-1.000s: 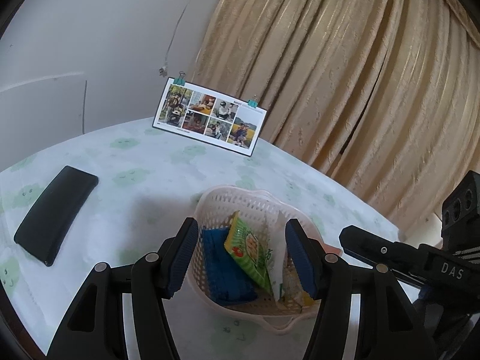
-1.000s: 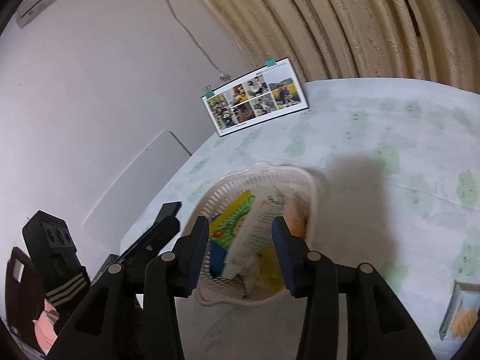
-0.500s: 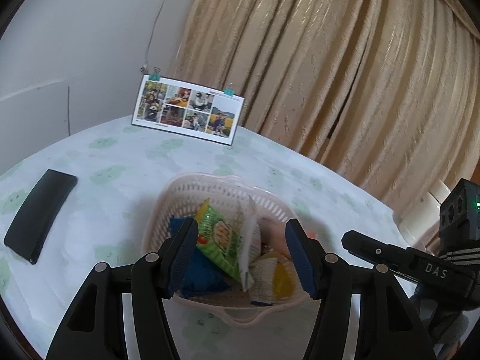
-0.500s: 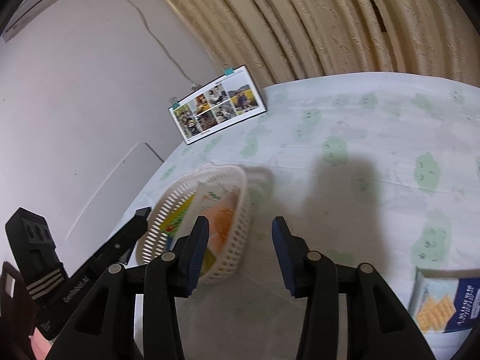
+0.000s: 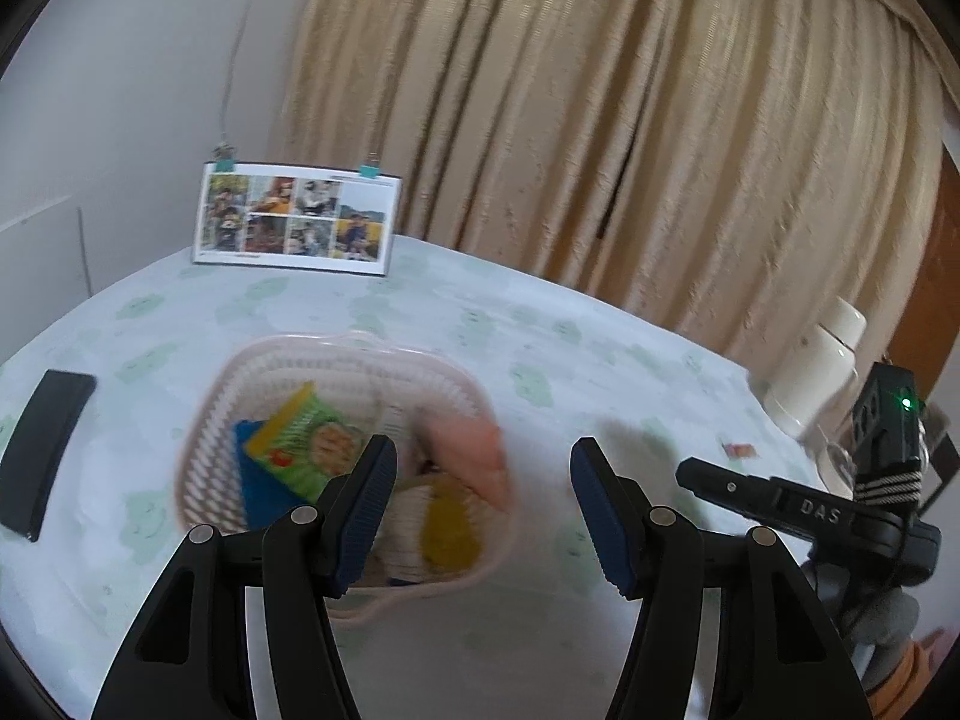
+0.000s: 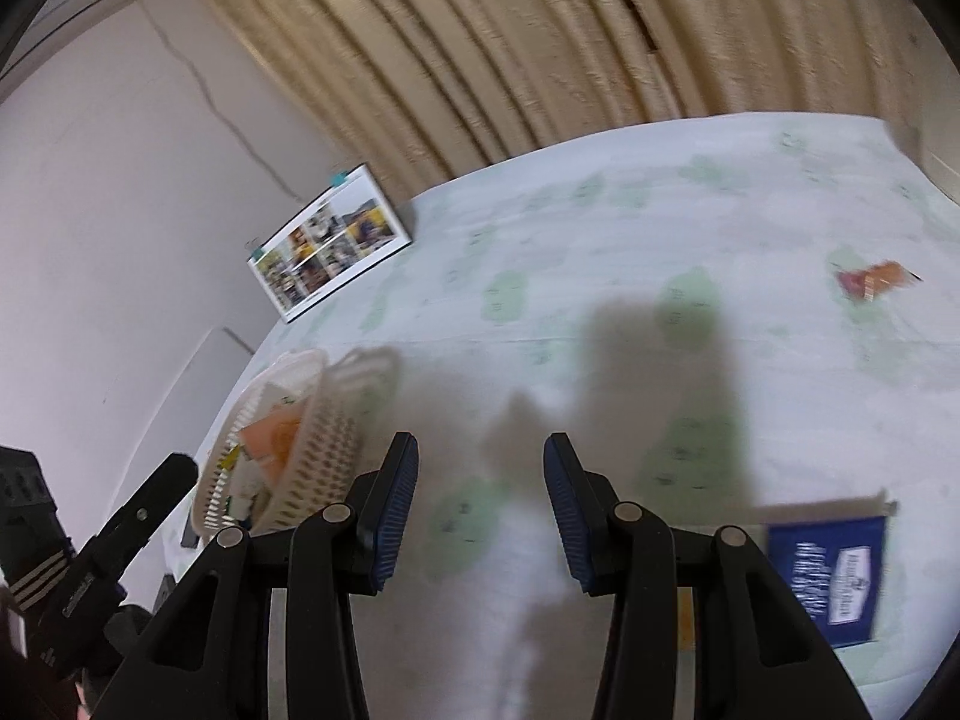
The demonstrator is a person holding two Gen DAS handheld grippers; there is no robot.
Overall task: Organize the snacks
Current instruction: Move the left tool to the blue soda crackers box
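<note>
- Both grippers are empty right now. The left gripper (image 5: 483,504) has its jaws spread wide with nothing between them, and the right gripper (image 6: 480,507) is the same, jaws released over bare tablecloth.
- The plastic basket (image 5: 216,414) sits on the desk (image 5: 570,360) and already has a bunch of snacks in it: a green snack bag (image 5: 306,444), a blue packet (image 5: 264,498) under it, something pinkish-orange (image 5: 465,450) and a yellow pack (image 5: 450,531). It's all a bit blurry, so I can't read any labels.
- Still loose on the desk: a blue cracker packet (image 6: 831,573), lying flat just to the right of the right gripper, and a small red-orange wrapper (image 6: 873,279) well away, toward the far right edge.
- My read is that this is the between-items step, going for the next snack.
- The next move probably calls for the right gripper to swing over the blue cracker packet, drop low and close on an edge. A flat packet on cloth could slide or bunch the tablecloth, so go easy.
- A photo calendar (image 5: 294,219) and a black phone (image 5: 45,453) aren't part of this; leave them.
</note>
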